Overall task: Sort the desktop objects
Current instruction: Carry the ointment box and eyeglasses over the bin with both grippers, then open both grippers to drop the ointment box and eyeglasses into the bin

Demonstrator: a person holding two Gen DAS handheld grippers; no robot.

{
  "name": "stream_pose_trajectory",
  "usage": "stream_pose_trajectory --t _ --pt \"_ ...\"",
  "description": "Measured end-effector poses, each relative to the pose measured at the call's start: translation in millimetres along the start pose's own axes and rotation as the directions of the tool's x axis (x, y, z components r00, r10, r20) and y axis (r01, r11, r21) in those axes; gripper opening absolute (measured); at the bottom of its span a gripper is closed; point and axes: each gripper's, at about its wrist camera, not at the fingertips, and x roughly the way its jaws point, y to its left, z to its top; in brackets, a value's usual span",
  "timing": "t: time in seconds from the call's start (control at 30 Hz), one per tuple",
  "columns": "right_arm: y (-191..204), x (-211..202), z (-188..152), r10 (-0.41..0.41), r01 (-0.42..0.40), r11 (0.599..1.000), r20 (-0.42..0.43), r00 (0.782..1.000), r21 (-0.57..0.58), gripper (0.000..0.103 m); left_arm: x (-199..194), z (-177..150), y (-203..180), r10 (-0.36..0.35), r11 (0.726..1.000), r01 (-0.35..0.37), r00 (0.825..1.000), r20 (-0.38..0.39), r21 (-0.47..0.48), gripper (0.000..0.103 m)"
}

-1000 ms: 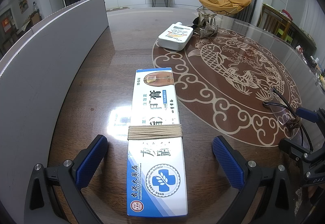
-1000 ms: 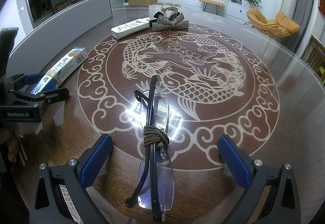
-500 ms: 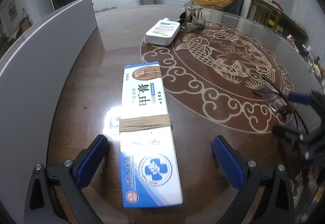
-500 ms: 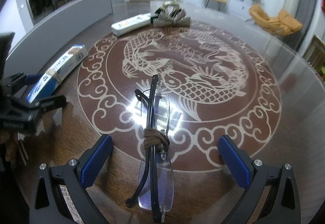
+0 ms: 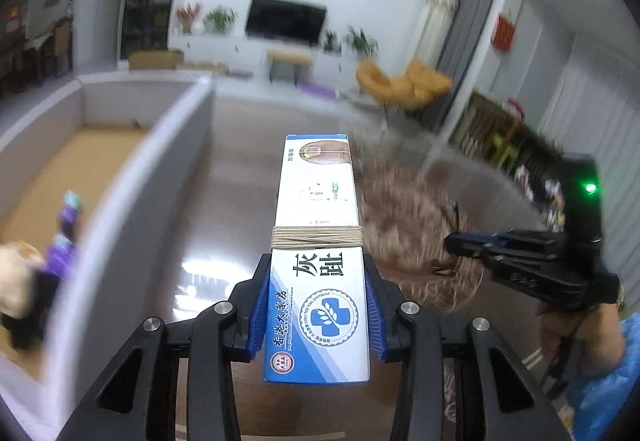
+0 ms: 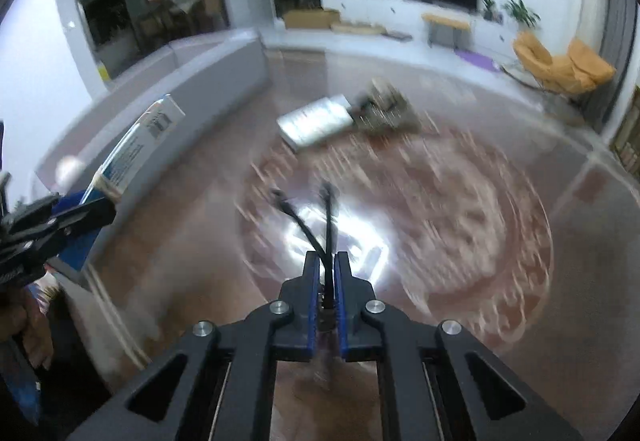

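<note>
My left gripper (image 5: 316, 301) is shut on a long white-and-blue ointment box (image 5: 318, 237) bound with a tan band, held lifted above the dark table (image 5: 224, 201); it also shows in the right wrist view (image 6: 132, 149). My right gripper (image 6: 327, 273) is shut on folded black-framed glasses (image 6: 320, 217), lifted above the table (image 6: 580, 241); their temples stick forward. A white box (image 6: 316, 119) and a sparkly bow clip (image 6: 384, 109) lie at the table's far side, blurred.
A grey-walled bin (image 5: 132, 181) with a tan floor stands left of the table and holds a purple item (image 5: 66, 229) and a beige thing (image 5: 16, 277). Its wall (image 6: 168, 89) runs along the table's left side. The right gripper (image 5: 532, 265) shows at the left view's right.
Both grippers have closed: the left on the ointment box, the right on the glasses. Both objects have been lifted off the table, and the views are blurred by motion.
</note>
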Motion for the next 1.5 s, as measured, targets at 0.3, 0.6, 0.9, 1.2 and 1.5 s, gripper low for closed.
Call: stream_pose_trajectory --t 0.3,0.6,0.9,1.2,1.5 --pt "120.1 -25.0 106.9 0.283 -0.265 0.956 0.163 0.945 -0.122 0.008 -96.1 51.2 109.6 0.198 0.976 -0.186 0.975 0.101 -0.113 0.041" --pt "156.6 -18.4 153.6 0.319 -0.283 0.933 0.145 0.937 -0.221 0.040 -121.7 31.0 144.5 0.271 0.956 -0.259 0.959 0.076 -0.139 0.041" --pt "94.2 151.7 118.4 0.081 -0.138 0.931 -0.179 0.981 -0.339 0.072 -125.3 24.4 121.4 0.208 0.974 -0.196 0.973 0.103 -0.113 0.041" --pt "92.1 217.7 102.8 0.013 -0.117 0.911 -0.258 0.966 -0.396 0.028 -123.4 14.5 131.2 0.243 0.964 -0.234 0.968 0.066 -0.124 0.041" --pt "99.4 137.7 144.4 0.147 -0.185 0.946 -0.156 0.977 -0.268 0.013 -122.5 13.4 163.9 0.277 0.951 -0.269 0.960 0.037 -0.151 0.041"
